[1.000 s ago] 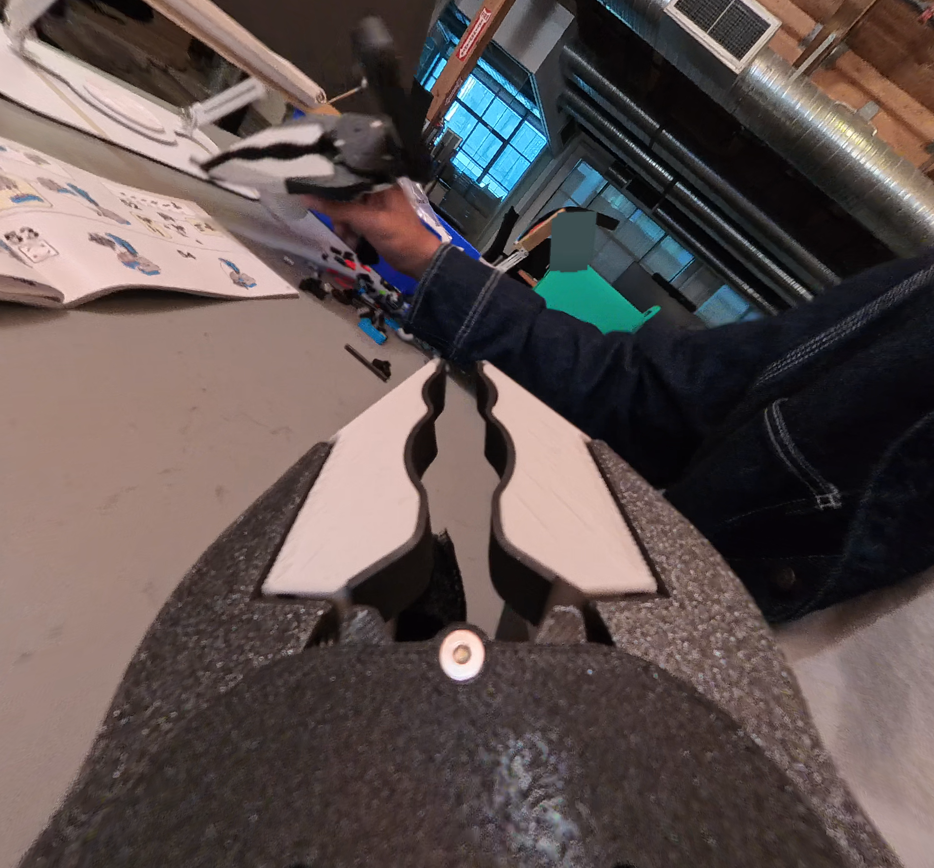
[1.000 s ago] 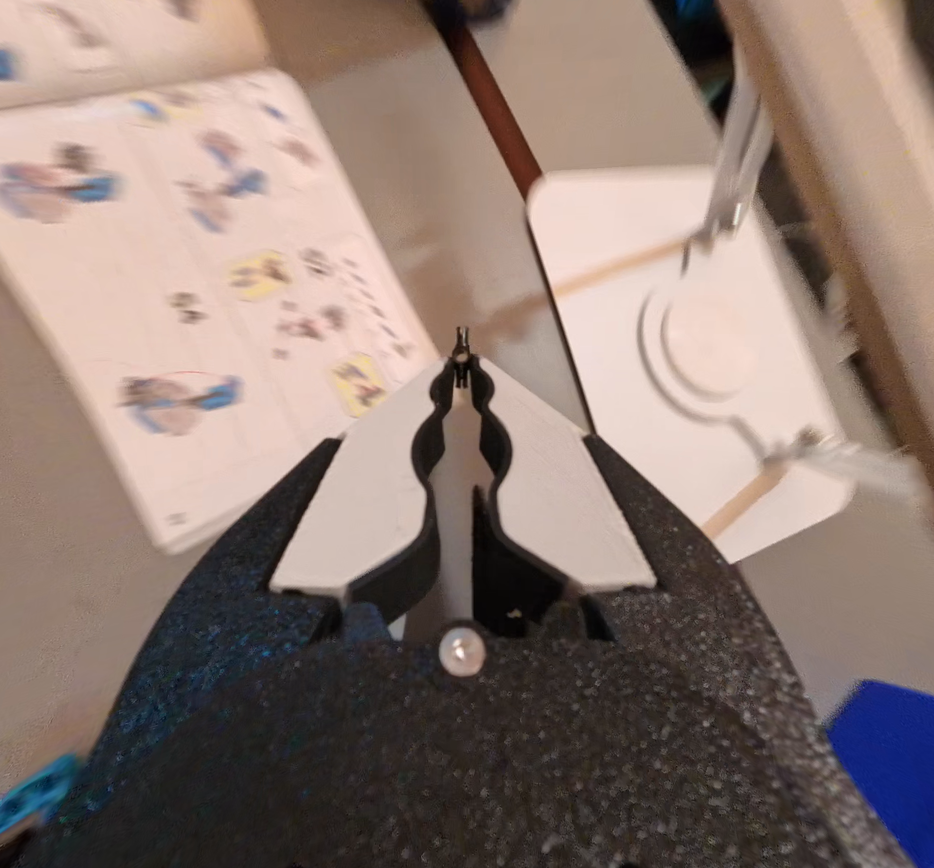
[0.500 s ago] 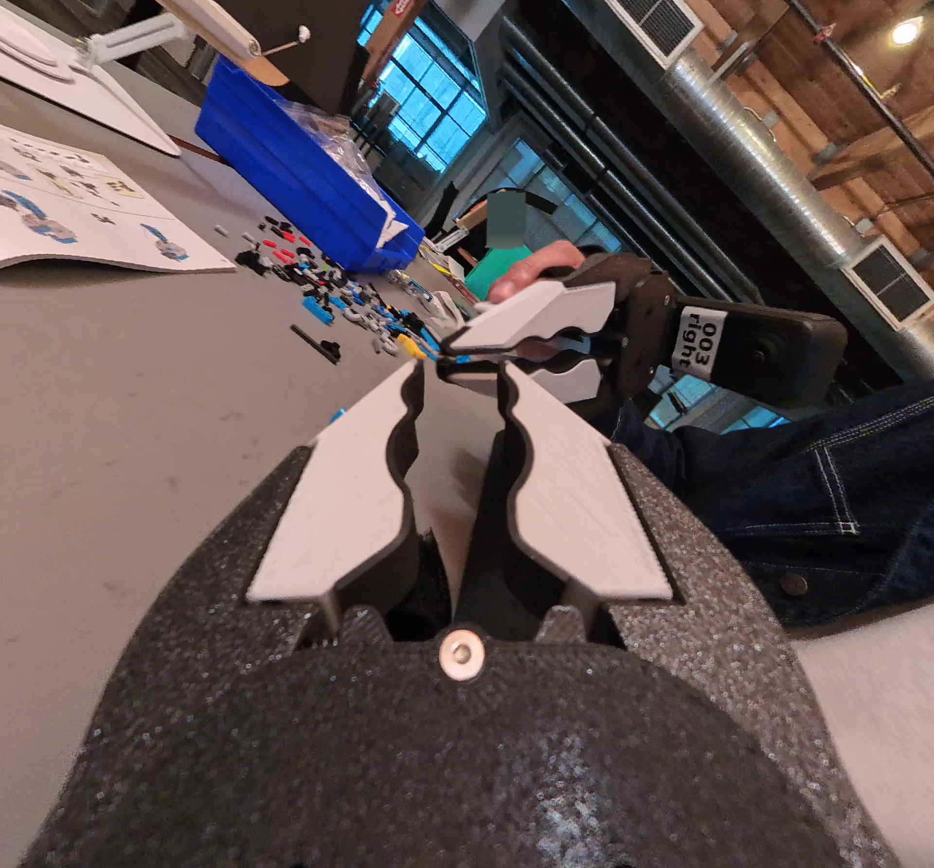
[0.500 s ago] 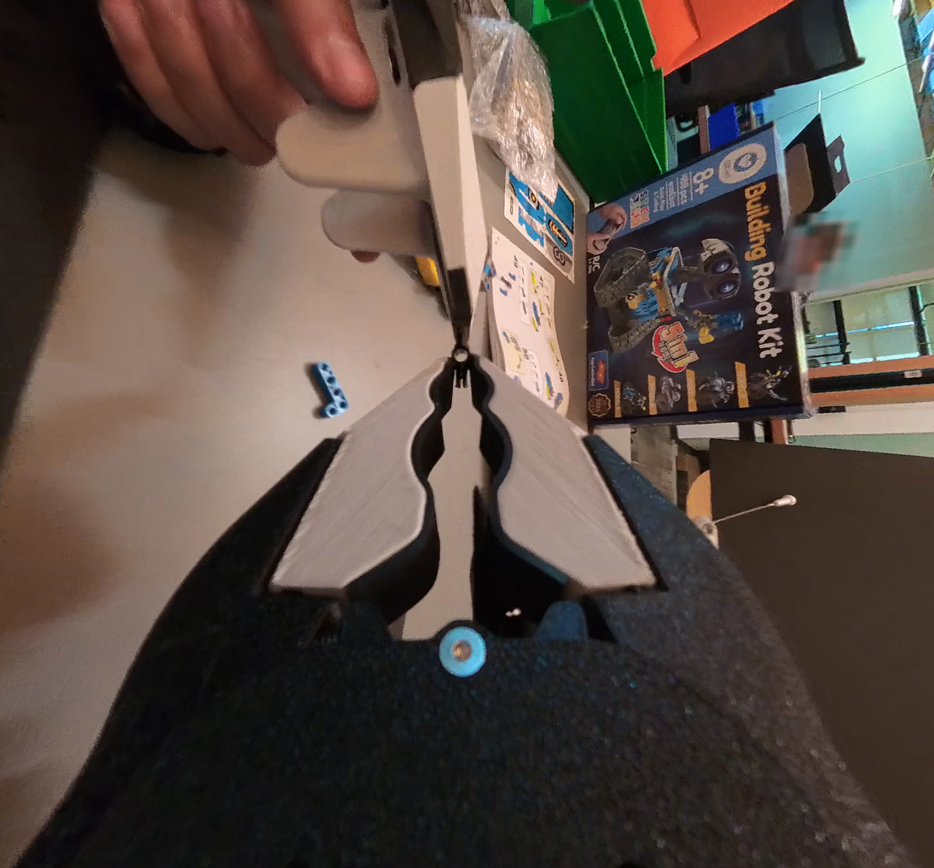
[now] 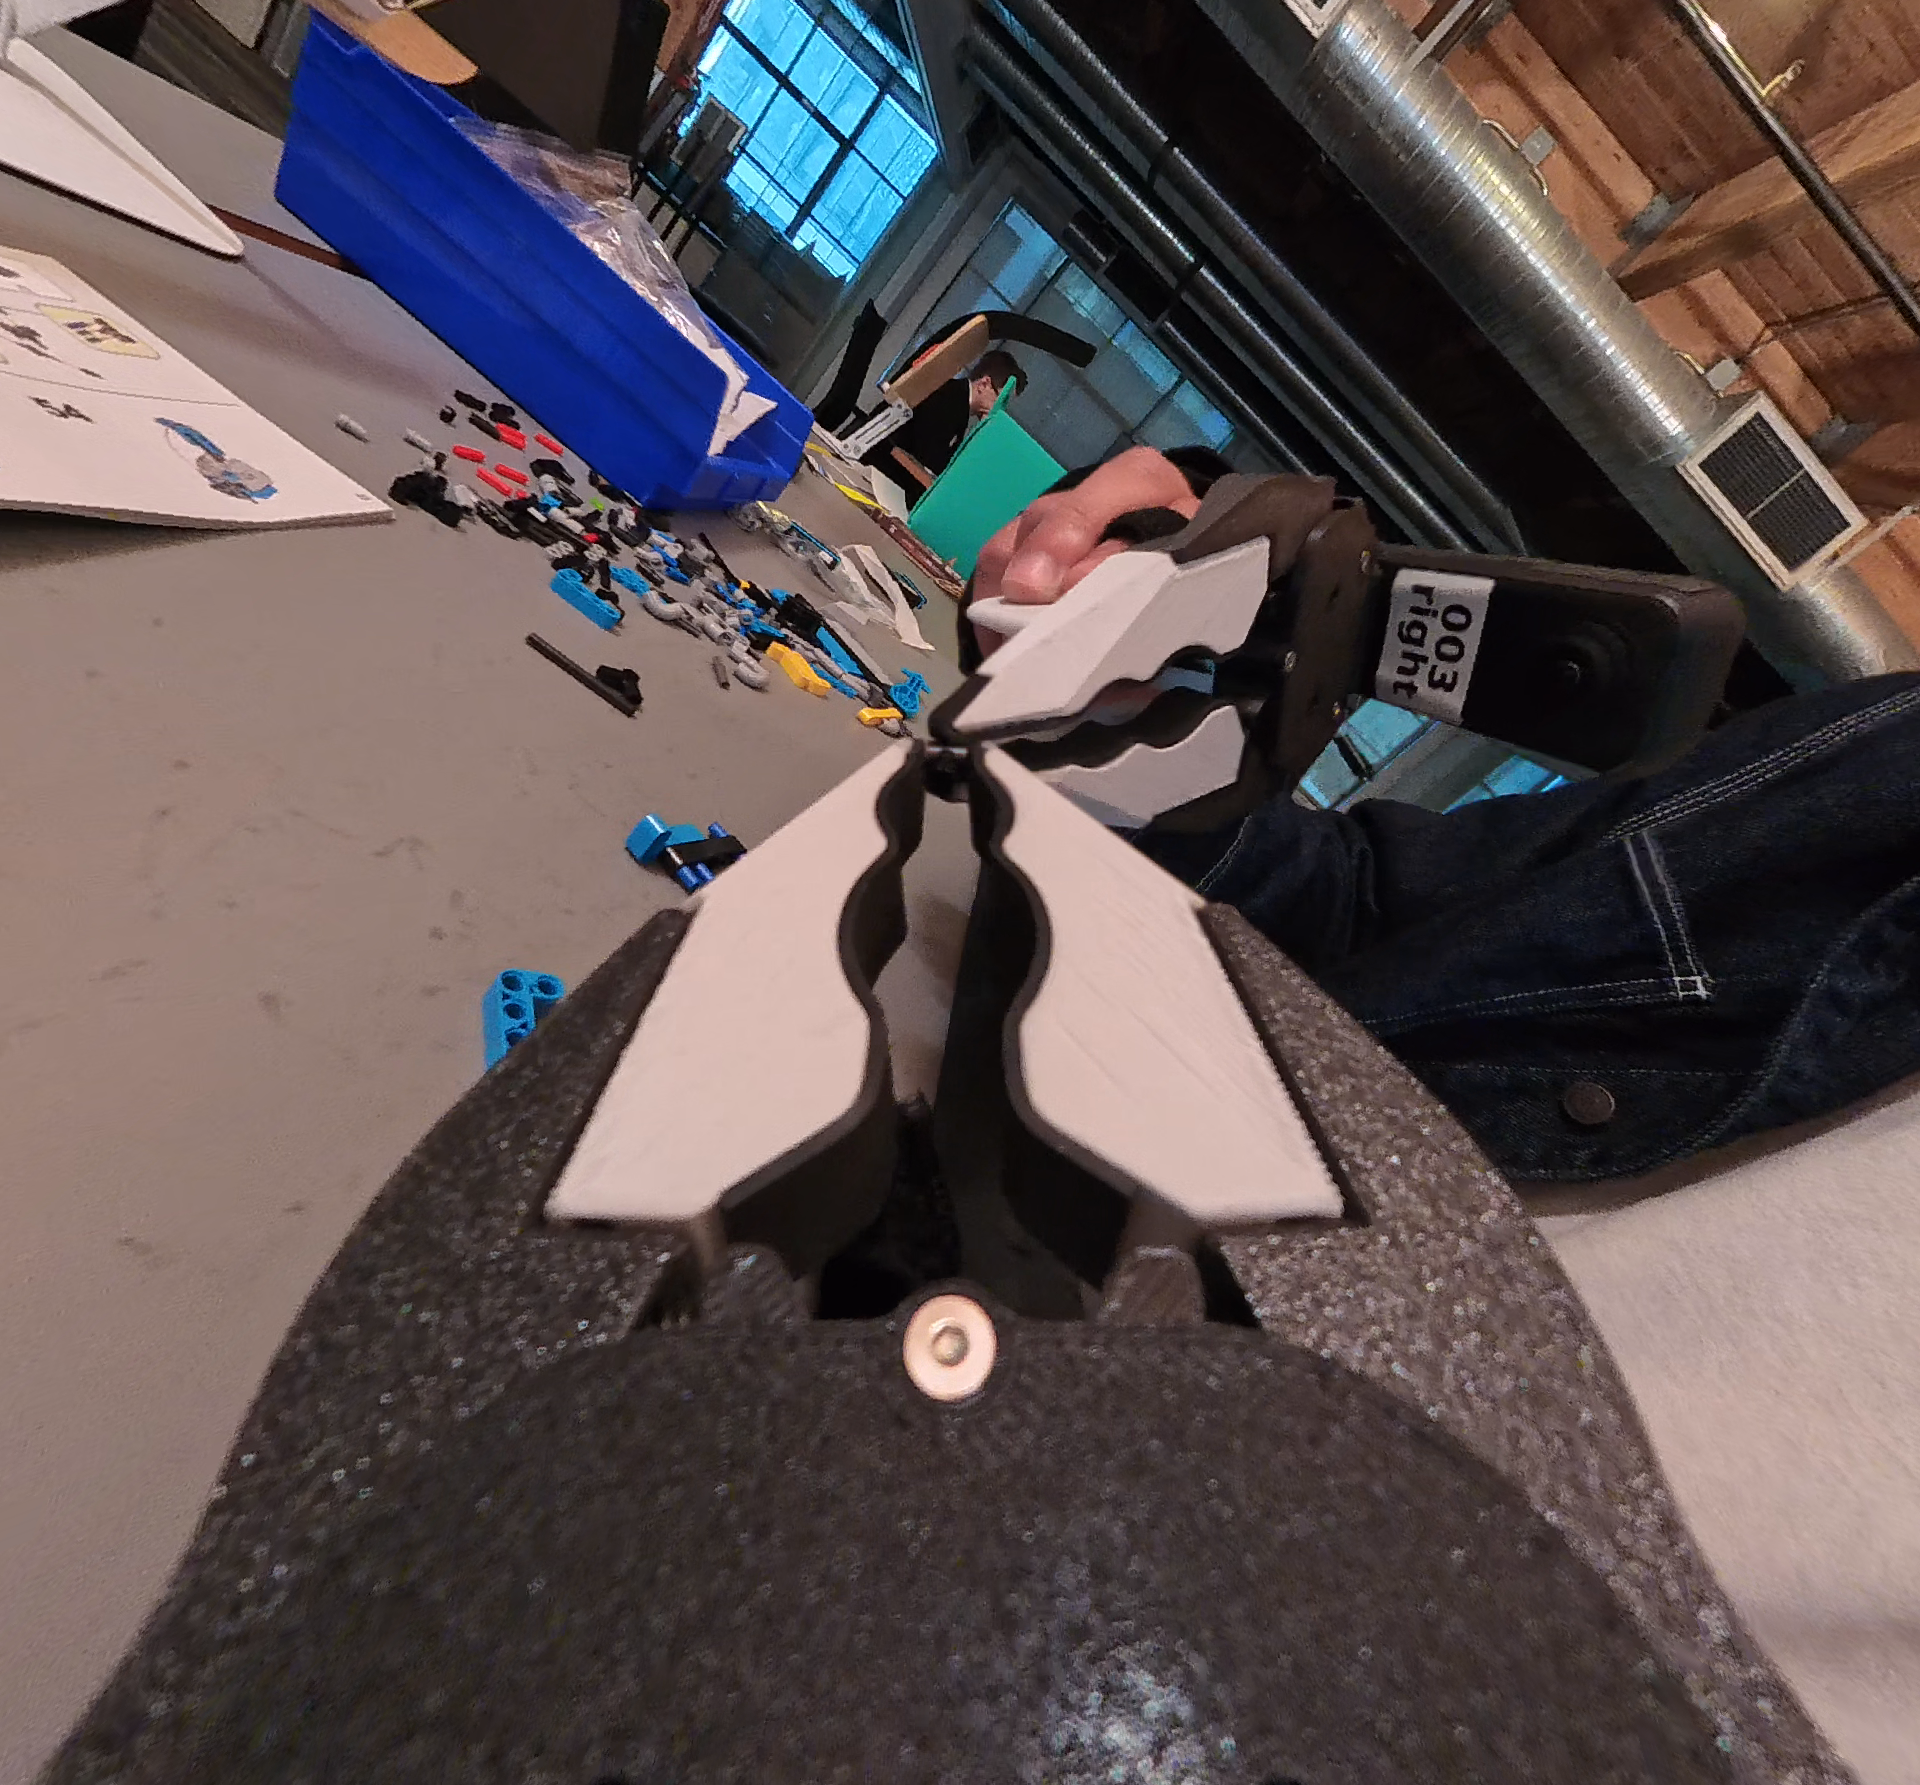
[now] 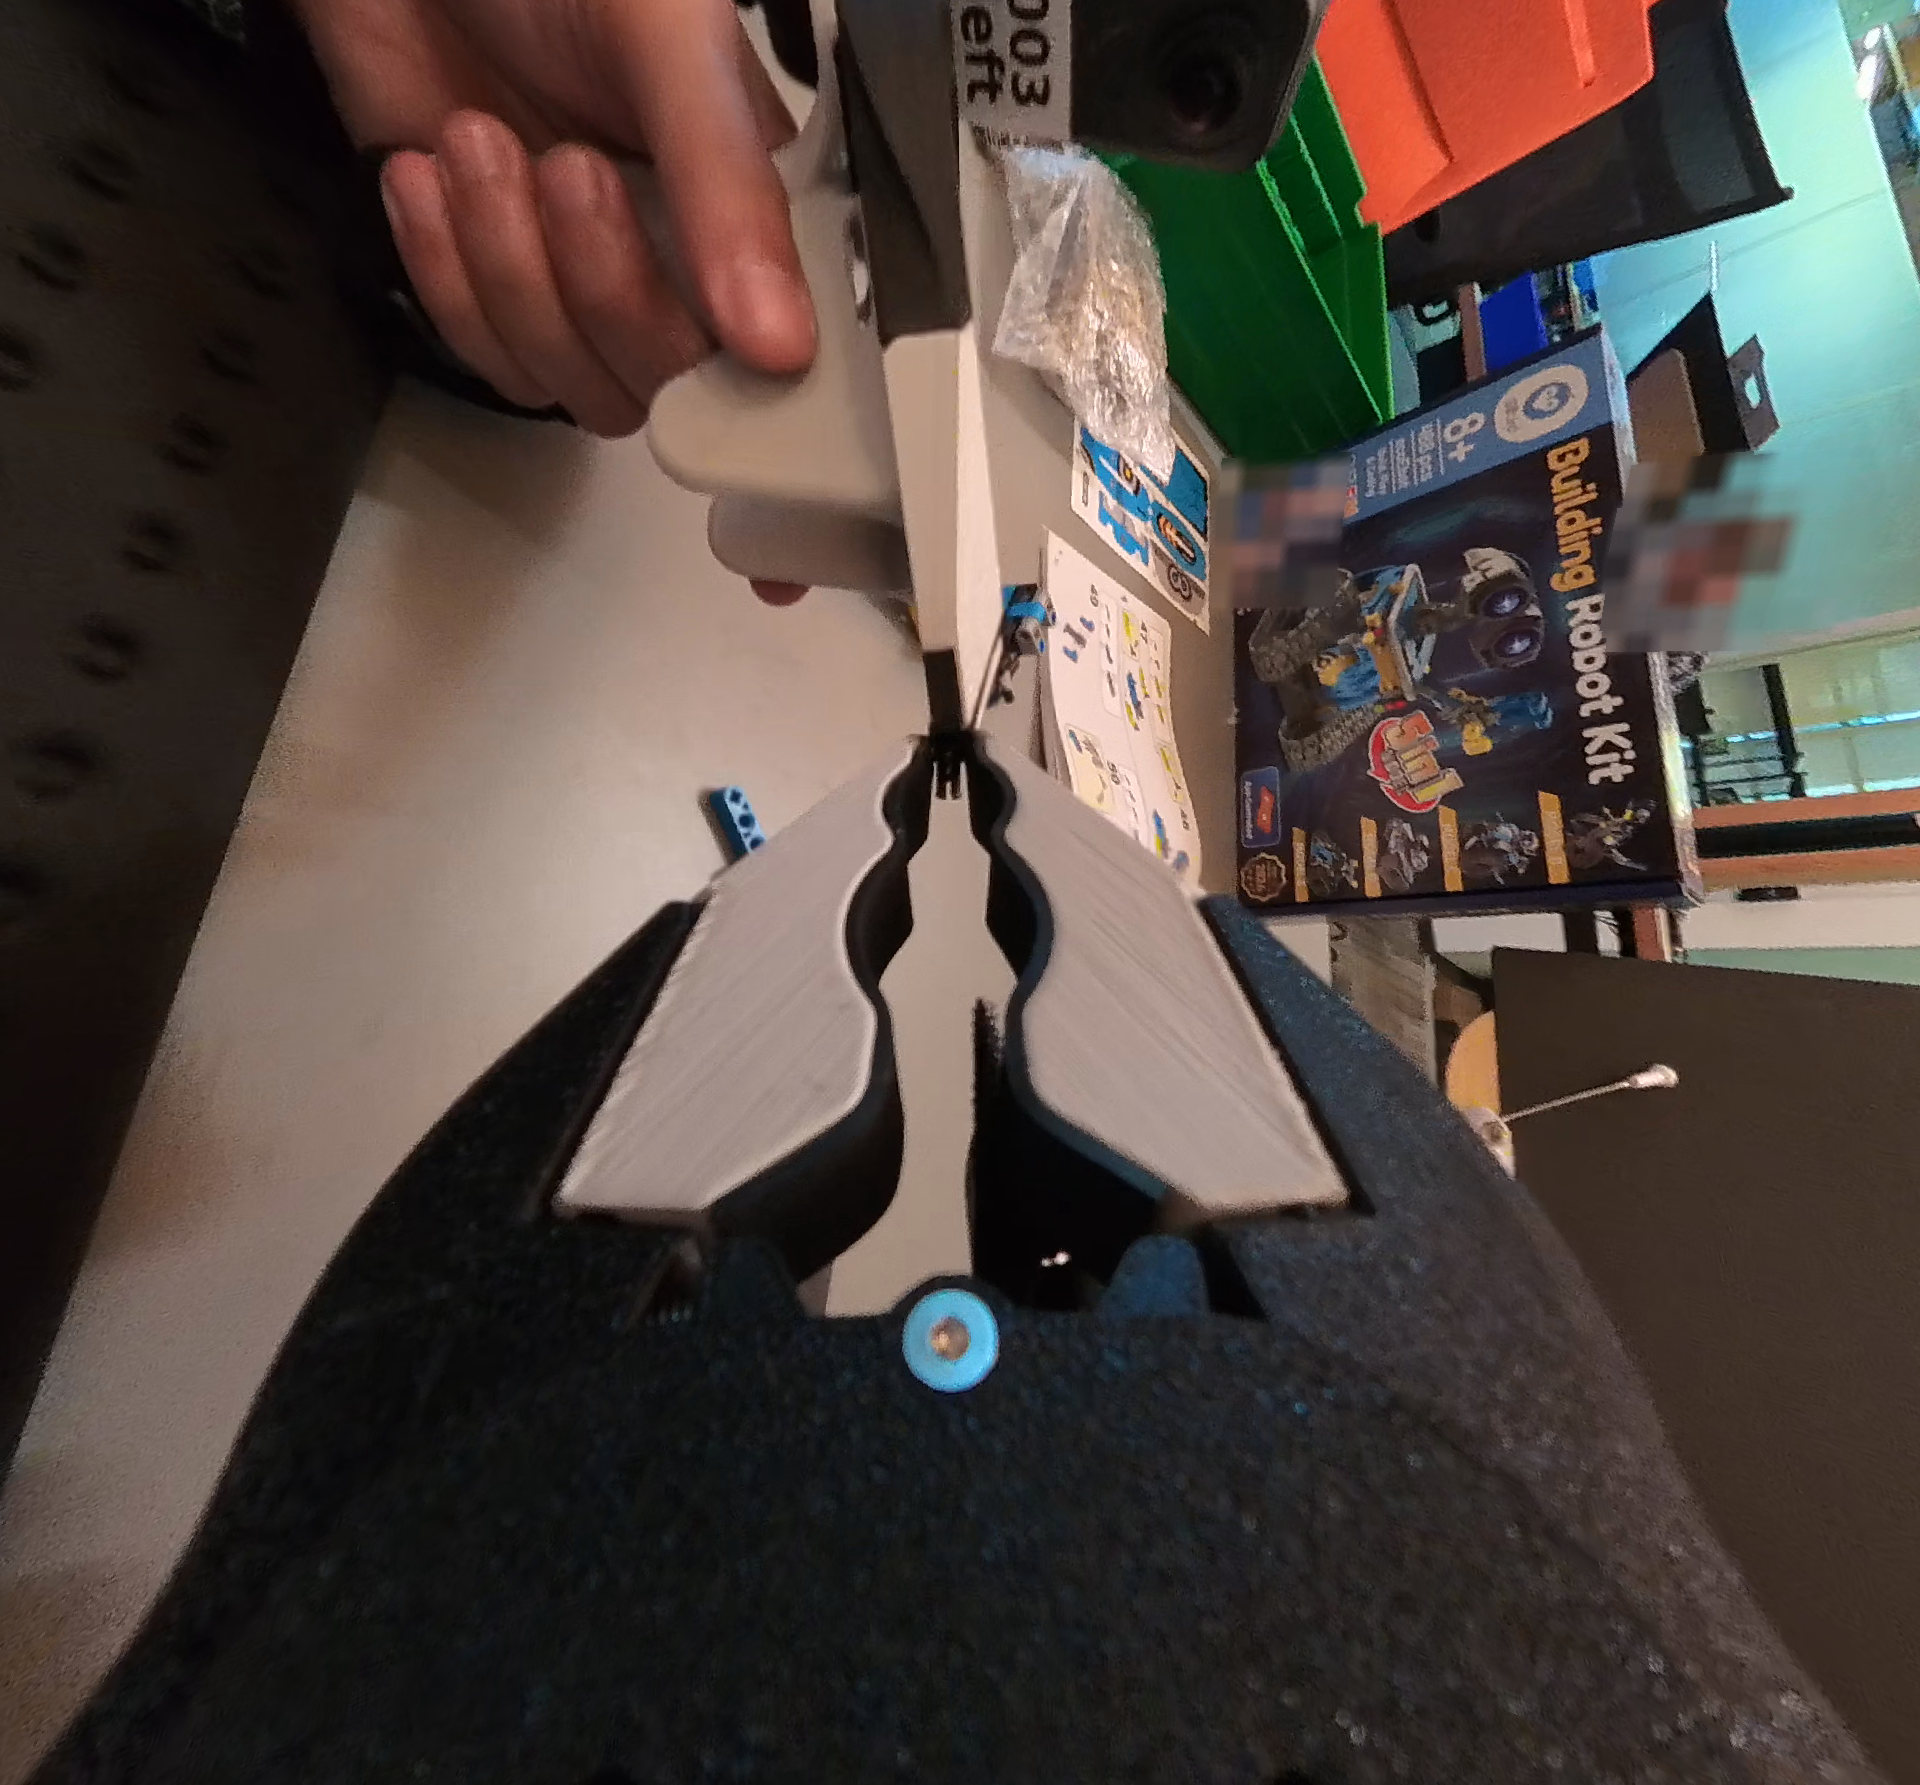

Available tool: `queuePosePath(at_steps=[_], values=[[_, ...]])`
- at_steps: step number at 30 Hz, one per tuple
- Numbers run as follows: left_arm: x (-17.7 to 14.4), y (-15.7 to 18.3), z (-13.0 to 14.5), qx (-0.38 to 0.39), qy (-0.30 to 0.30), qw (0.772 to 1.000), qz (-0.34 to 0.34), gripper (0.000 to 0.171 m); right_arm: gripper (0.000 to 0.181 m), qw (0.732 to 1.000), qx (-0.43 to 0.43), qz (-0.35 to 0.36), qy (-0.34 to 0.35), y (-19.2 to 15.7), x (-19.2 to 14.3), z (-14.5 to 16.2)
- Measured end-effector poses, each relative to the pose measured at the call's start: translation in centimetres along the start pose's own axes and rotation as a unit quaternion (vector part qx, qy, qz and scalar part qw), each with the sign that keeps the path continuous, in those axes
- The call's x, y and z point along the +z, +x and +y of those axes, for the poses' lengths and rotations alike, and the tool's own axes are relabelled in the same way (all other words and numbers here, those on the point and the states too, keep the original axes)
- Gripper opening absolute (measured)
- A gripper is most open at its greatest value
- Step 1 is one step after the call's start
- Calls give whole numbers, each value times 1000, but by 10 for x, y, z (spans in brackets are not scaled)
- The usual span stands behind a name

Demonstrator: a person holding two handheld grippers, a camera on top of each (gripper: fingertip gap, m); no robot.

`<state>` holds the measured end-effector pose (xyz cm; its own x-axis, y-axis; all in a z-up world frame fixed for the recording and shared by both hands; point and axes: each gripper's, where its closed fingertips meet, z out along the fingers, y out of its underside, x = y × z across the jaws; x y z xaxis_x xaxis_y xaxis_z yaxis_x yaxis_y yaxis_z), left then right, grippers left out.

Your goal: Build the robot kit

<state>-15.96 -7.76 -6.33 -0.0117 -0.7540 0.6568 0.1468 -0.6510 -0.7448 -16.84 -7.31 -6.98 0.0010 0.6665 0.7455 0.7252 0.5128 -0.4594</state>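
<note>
Left wrist view: we look along the left gripper (image 5: 943, 779), its jaws drawn nearly together, their tips pinching a small black peg (image 5: 943, 771) above the grey desk (image 5: 260, 904). The right gripper (image 5: 951, 733) comes in from the right and meets it tip to tip at the same peg, held by a hand (image 5: 1081, 530) in a dark denim sleeve (image 5: 1558, 925). Just left of our jaws lie a blue beam (image 5: 516, 1008) and, a little farther, a blue-and-black piece (image 5: 681, 842). Farther still are a black axle (image 5: 582, 673), a scatter of small parts (image 5: 644, 551), an open instruction booklet (image 5: 156, 447) at far left and a blue bin (image 5: 520, 301) beyond.

Right wrist view: we see the right gripper (image 6: 948, 771), jaws narrow and clamped on the black peg (image 6: 945, 767). The left gripper (image 6: 940, 686) points down from above, its tips on the far end of the peg; we cannot tell its gap here. A hand (image 6: 561, 156) grips it. A blue beam (image 6: 736, 816) lies on the desk (image 6: 468, 696) at left; loose instruction sheets (image 6: 1117, 686), a kit box (image 6: 1455, 655), and green (image 6: 1257, 281) and orange bins (image 6: 1475, 42) stand farther right.
</note>
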Motion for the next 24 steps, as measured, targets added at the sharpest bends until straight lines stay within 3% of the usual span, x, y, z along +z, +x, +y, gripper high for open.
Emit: queuePosePath(at_steps=[5, 9, 12, 15, 18, 20, 22, 24], values=[[-5, -4, 3, -16, -19, 1000, 0, 7, 6, 999, 25, -38, 29, -3, 7, -1], [-12, -3, 0, -5, -24, 1000, -3, 7, 6, 998, 17, -25, 63, 0, 12, -7], [-27, -16, -11, 41, -30, 997, -52, 7, 15, 988, 128, -14, 86, 11, 21, -3], [-65, -46, -52, 71, 37, 987, -136, 7, 31, 952, 286, -13, 107, 31, 31, 25], [-104, -67, -87, 111, 100, 966, -212, 7, 41, 881, 448, -53, 146, 40, 35, 52], [-116, -77, -98, 141, 112, 950, -255, 7, 35, 845, 503, -66, 171, 48, 32, 64], [-121, -82, -103, 155, 125, 940, -276, 7, 33, 830, 524, -67, 178, 54, 31, 76], [-123, -87, -102, 156, 126, 937, -287, 7, 33, 833, 527, -50, 159, 55, 32, 89]])
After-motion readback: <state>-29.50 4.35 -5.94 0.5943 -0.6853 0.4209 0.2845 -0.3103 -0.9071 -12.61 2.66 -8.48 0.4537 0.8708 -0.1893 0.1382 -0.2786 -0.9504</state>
